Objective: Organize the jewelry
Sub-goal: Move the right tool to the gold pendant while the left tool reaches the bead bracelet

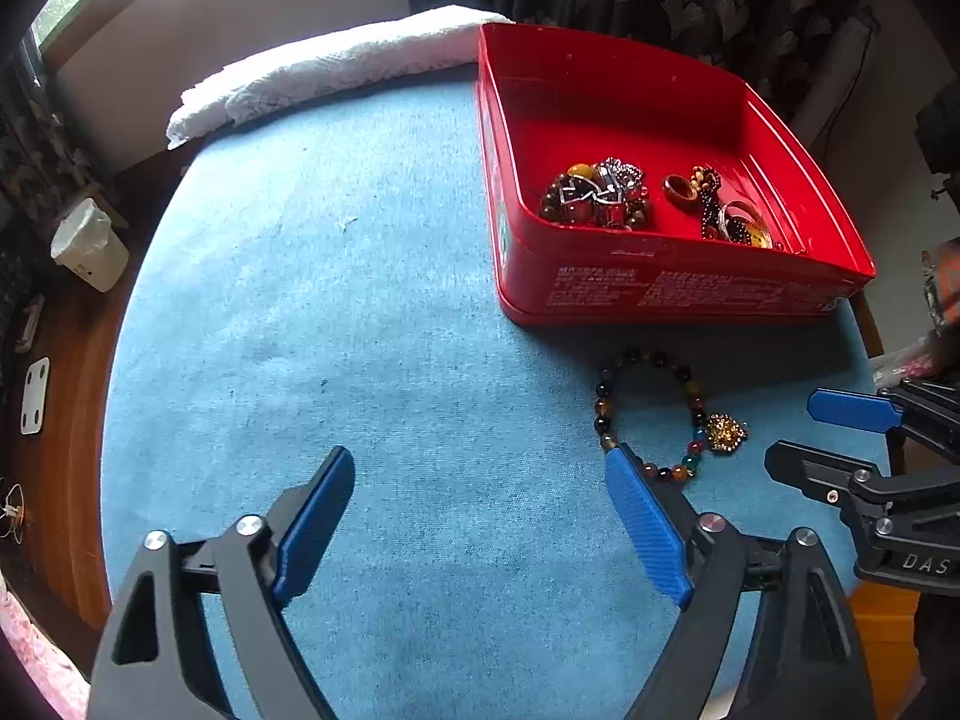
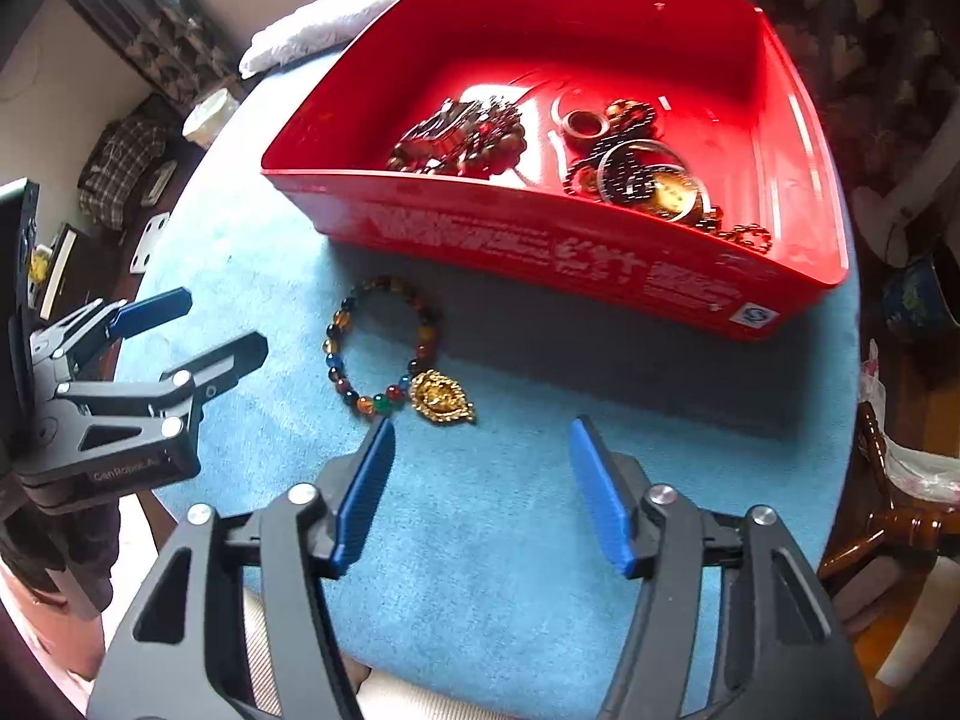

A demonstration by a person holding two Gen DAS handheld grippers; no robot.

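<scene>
Bead bracelet [image 2: 384, 348] on blue cloth, just ahead of open right tool [image 2: 480, 450]

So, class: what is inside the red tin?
The red tin holds beaded bracelets, a ring and a gold watch. Anything beneath those piles is hidden.

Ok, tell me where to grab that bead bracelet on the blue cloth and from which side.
Probably best from above: the bracelet lies flat on the cloth as an open ring. Put one finger inside the ring and one outside, pinching the bead strand on the near arc, just left of the gold pendant. The right gripper is open just short of it; the red tin blocks the far side.
</scene>
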